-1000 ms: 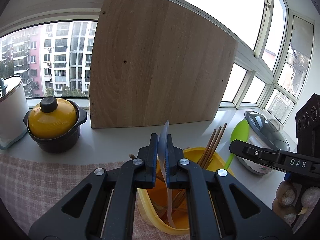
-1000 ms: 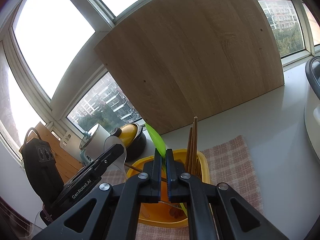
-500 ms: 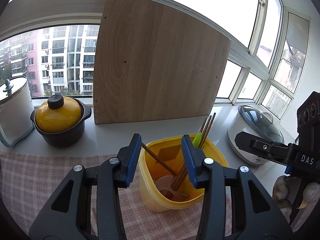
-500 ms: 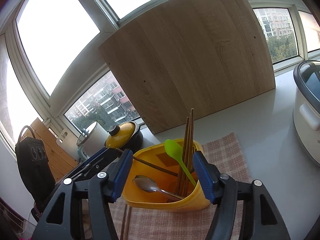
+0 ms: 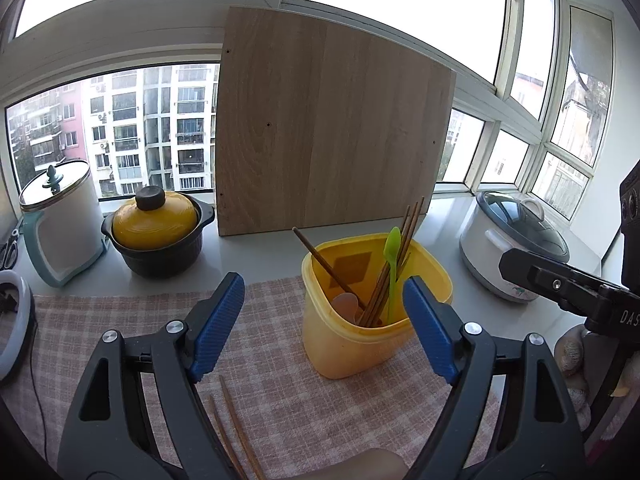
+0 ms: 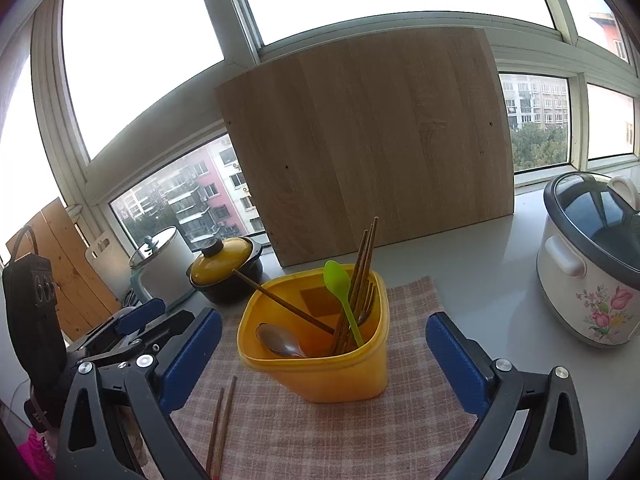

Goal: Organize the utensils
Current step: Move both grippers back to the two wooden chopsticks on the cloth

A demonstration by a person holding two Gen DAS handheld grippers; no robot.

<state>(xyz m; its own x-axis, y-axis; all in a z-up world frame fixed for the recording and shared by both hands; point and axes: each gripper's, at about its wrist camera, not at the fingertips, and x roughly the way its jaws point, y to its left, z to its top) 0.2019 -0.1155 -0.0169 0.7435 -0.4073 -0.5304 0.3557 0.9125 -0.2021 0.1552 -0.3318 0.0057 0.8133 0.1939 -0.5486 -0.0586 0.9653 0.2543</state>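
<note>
A yellow plastic holder (image 5: 360, 340) (image 6: 320, 364) stands on the pink checked cloth (image 5: 120, 320) (image 6: 412, 296). In it are a green spoon (image 5: 392, 256) (image 6: 340, 292), brown chopsticks (image 5: 404, 248) (image 6: 360, 272), a metal spoon (image 6: 276, 340) and a pale spoon (image 5: 346, 304). Two loose chopsticks (image 5: 232, 432) (image 6: 220, 420) lie on the cloth in front of the holder. My left gripper (image 5: 324, 328) is open and empty, back from the holder. My right gripper (image 6: 324, 360) is open and empty, and also shows at the right of the left wrist view (image 5: 560, 284).
A wooden board (image 5: 328, 120) (image 6: 368, 140) leans against the window. A yellow-lidded black pot (image 5: 156, 236) (image 6: 226, 268) and a white canister (image 5: 60, 220) (image 6: 160, 268) stand at the left. A white rice cooker (image 5: 516, 248) (image 6: 592, 256) stands at the right.
Both grippers were shut on spoons over the holder. They opened, the green and pale spoons dropped in, and both grippers drew back and opened wider.
</note>
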